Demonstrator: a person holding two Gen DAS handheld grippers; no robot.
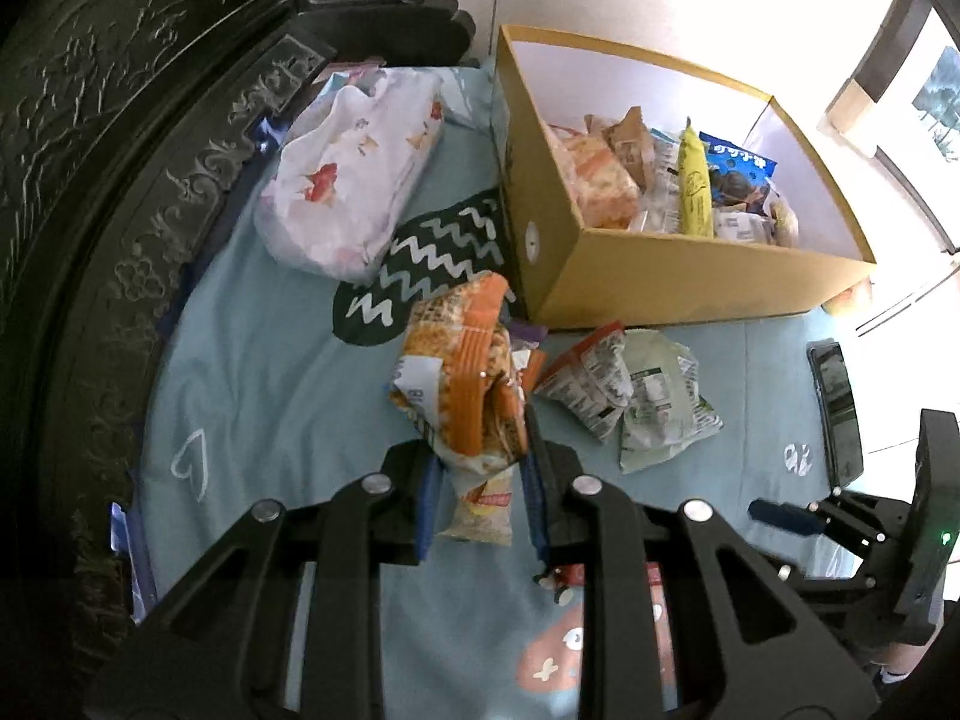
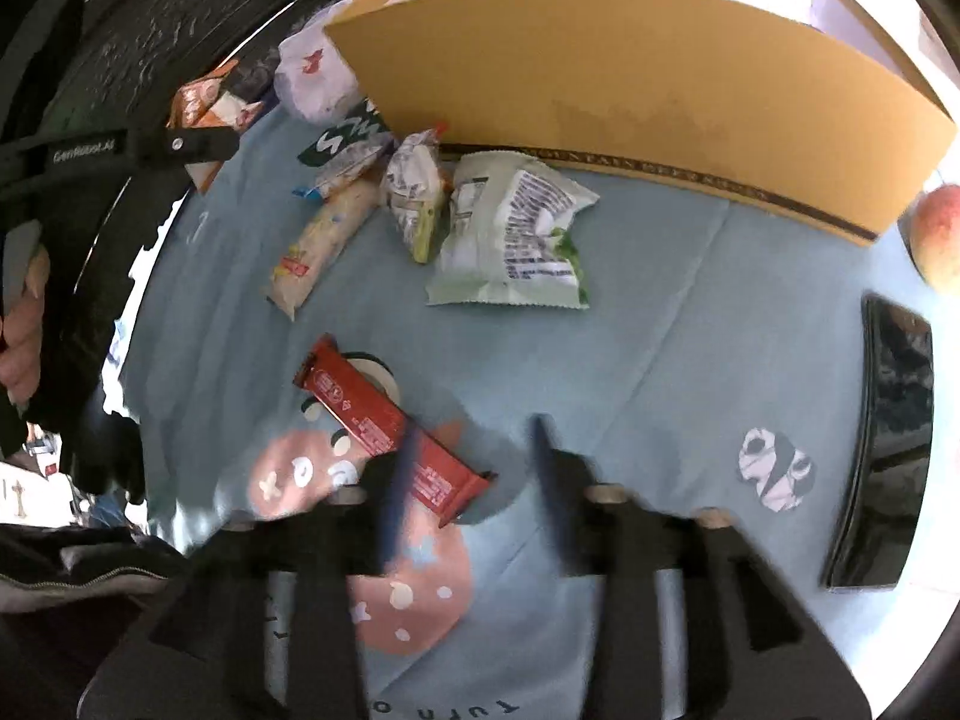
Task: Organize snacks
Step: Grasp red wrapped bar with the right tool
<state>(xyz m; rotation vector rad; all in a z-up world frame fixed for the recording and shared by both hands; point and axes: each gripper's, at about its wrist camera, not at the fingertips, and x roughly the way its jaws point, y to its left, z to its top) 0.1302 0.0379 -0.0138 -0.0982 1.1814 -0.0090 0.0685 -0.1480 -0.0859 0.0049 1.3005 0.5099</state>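
My left gripper is shut on an orange snack bag and holds it above the blue cloth. A yellow cardboard box at the back right holds several snacks. Two pale green packets lie in front of it; they also show in the right wrist view. My right gripper is open, low over the cloth. A red bar lies beside its left finger. A long pale packet lies further left. The orange snack bag also shows at the upper left in the right wrist view.
A white patterned bag lies at the back left by a dark carved headboard. A black phone lies at the right edge. An apple sits by the box corner.
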